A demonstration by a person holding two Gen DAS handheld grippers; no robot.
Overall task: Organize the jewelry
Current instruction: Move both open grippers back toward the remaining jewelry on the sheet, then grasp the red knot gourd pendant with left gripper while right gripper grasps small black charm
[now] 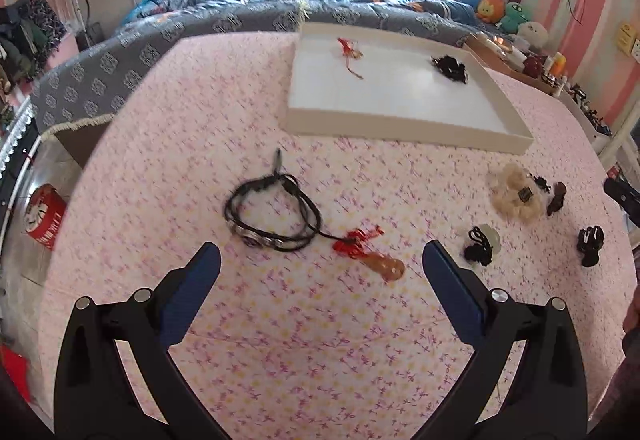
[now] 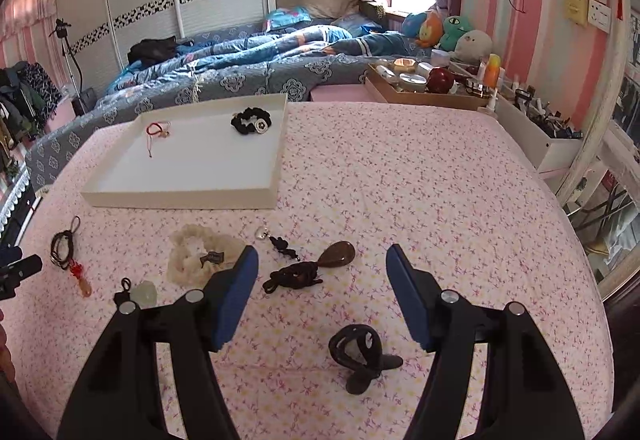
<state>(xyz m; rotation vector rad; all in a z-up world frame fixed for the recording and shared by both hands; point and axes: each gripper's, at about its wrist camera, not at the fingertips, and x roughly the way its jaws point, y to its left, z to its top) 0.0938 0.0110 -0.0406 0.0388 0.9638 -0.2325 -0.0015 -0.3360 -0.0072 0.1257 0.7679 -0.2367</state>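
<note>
A white tray (image 1: 404, 122) (image 2: 180, 196) lies on the pink floral cloth and holds a red cord charm (image 1: 350, 52) (image 2: 157, 130) and a black scrunchie (image 1: 450, 68) (image 2: 251, 122). In the left wrist view, a black cord necklace (image 1: 272, 212) with a red knot and amber pendant (image 1: 386, 266) lies just ahead of my left gripper (image 1: 320, 252), which is open and empty. My right gripper (image 2: 322, 256) is open and empty too. Ahead between its fingers lies a brown drop pendant on black cord (image 2: 308, 272); a dark cord piece (image 2: 360, 354) lies nearer.
A cream scrunchie (image 2: 200, 258) (image 1: 516, 194), a pale green pendant on black cord (image 2: 140, 292) (image 1: 484, 244) and a small black charm (image 2: 282, 244) lie loose on the cloth. A bed with a blue quilt (image 2: 248, 72) stands behind, and cluttered boxes (image 2: 432, 88) stand at the right.
</note>
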